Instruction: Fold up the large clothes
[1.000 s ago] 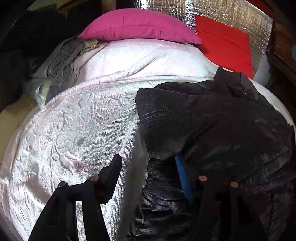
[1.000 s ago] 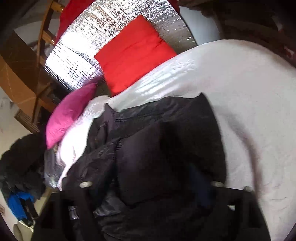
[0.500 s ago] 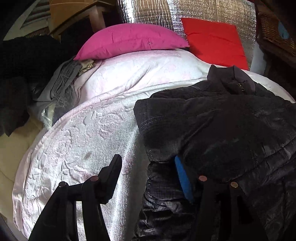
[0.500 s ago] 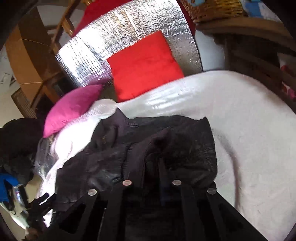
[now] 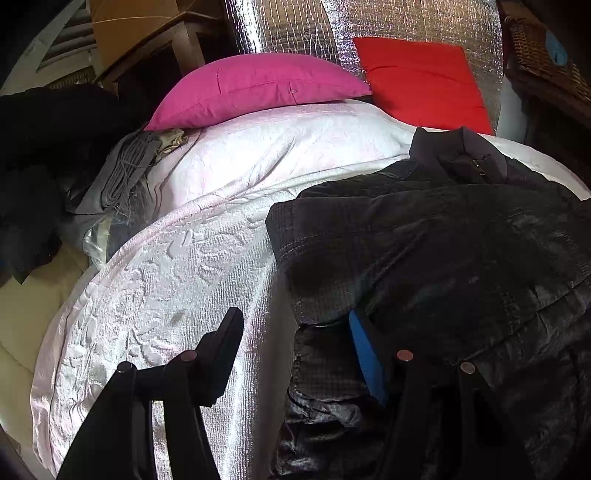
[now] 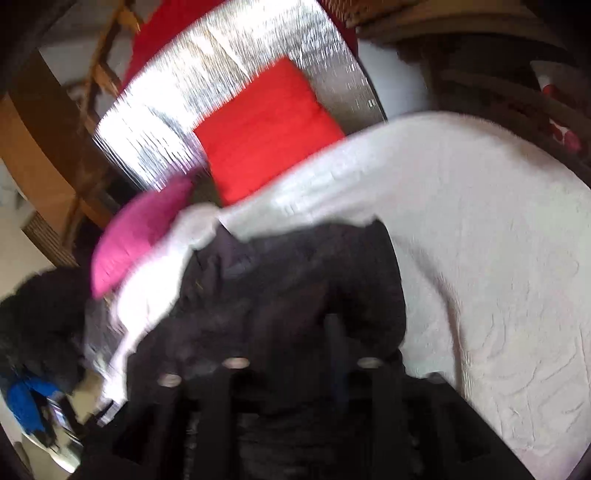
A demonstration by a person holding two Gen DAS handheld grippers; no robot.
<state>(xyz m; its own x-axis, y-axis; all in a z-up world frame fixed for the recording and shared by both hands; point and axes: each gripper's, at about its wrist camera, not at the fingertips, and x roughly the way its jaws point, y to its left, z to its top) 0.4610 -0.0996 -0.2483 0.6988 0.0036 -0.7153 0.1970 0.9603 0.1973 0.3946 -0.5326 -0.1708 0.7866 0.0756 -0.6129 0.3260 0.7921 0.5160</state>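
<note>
Left wrist view had the black jacket [image 5: 443, 258] spread over the right half of the bed, on the white bedspread [image 5: 177, 280], its collar [image 5: 458, 151] toward the pillows and its quilted fabric bunched in folds at the near edge. The left gripper [image 5: 299, 354] stood partly open: its left finger [image 5: 221, 343] hung over bare bedspread, clear of the cloth, while the right finger, with its blue pad [image 5: 365, 354], lay against the jacket's left edge, a fold of cloth draped over it. No pinch showed between the two. From the right wrist, badly blurred, the jacket [image 6: 295, 295] filled the lower middle, with bedspread [image 6: 480, 258] to the right of it. The right gripper [image 6: 295, 365] was opening its jaws; the dark fingers merged with the dark cloth, so whether fabric sat between them could not be told. Beyond the jacket, a pink pillow [image 5: 258, 85] lay at the head of the bed and a red pillow [image 5: 421, 81] leaned on a silver foil panel [image 5: 406, 26]. Grey folded cloth [image 5: 122, 173] and a dark heap [image 5: 40, 158] sat off the bed's left side, and a wicker basket [image 5: 543, 55] stood at far right.
</note>
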